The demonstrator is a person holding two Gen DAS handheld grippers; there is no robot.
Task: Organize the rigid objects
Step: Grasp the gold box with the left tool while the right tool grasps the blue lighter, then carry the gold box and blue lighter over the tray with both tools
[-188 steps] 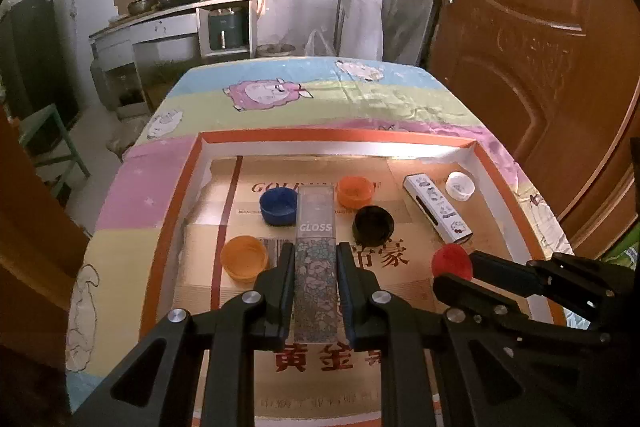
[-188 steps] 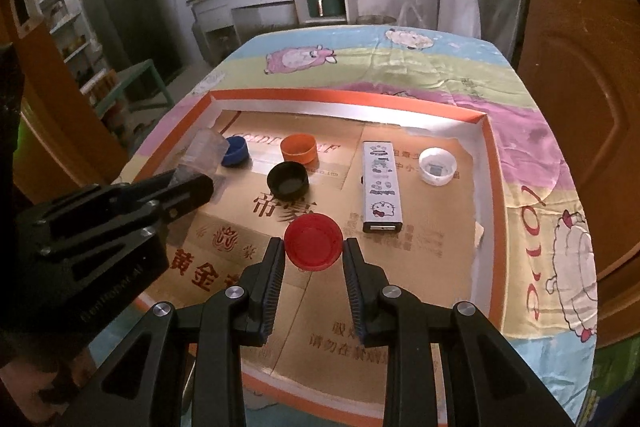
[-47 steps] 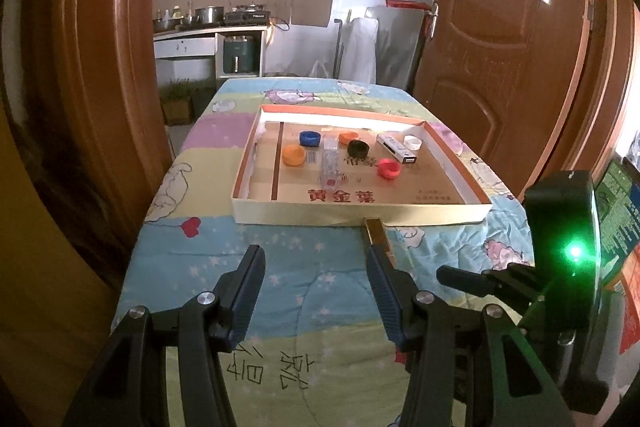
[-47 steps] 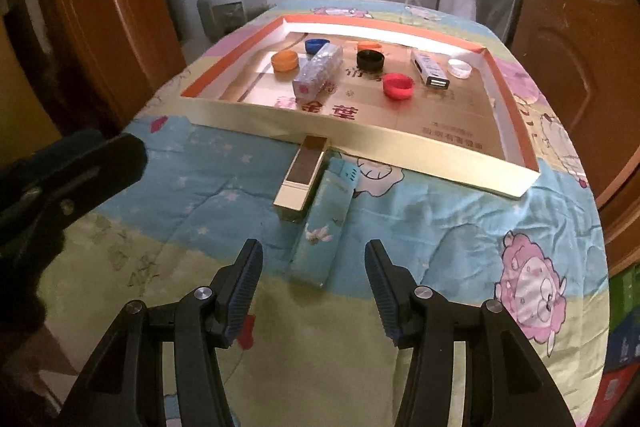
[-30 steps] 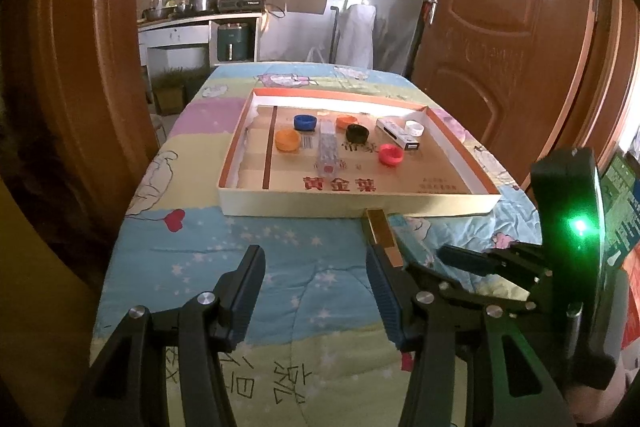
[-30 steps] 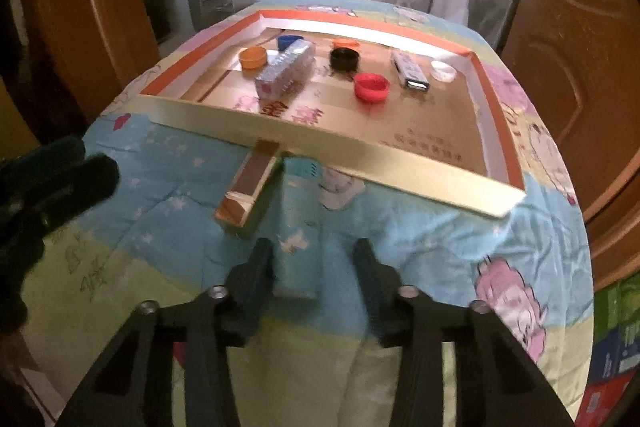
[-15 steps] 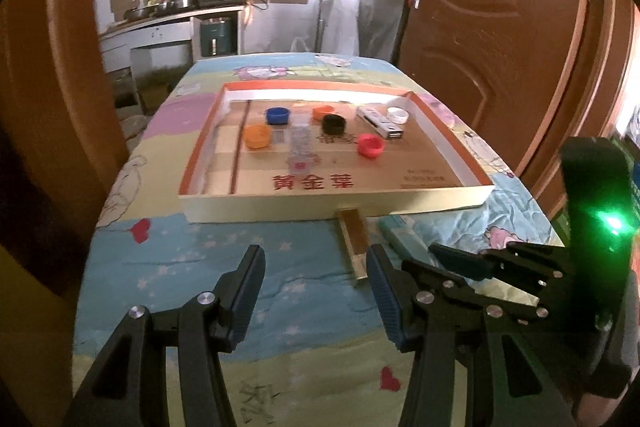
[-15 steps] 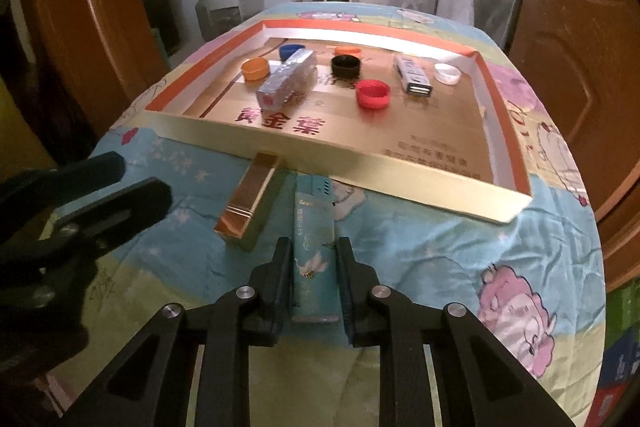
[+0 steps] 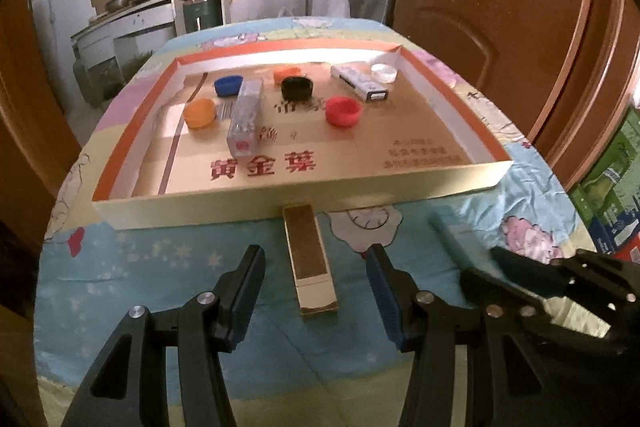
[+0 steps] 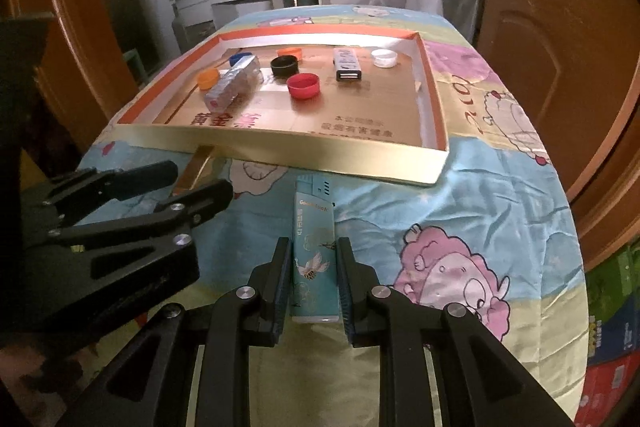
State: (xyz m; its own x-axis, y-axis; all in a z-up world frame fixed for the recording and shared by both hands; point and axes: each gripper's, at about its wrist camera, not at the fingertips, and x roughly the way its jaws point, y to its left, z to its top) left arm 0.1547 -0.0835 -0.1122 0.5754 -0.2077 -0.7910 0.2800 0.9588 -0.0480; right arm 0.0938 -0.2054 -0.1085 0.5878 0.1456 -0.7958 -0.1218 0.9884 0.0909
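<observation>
Cardboard tray (image 9: 304, 201) lies on the quilt; lift both items over its near wall. The left gripper (image 9: 316, 291) gapes astride the gold box (image 9: 309, 261) and should close squarely; the right gripper (image 10: 314, 283) clamps the teal lighter (image 10: 313, 251)

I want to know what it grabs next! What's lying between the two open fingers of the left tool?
The gold box lies on the quilt between the left tool's open fingers, untouched, its far end against the tray's front wall. The left wrist view shows it.
</observation>
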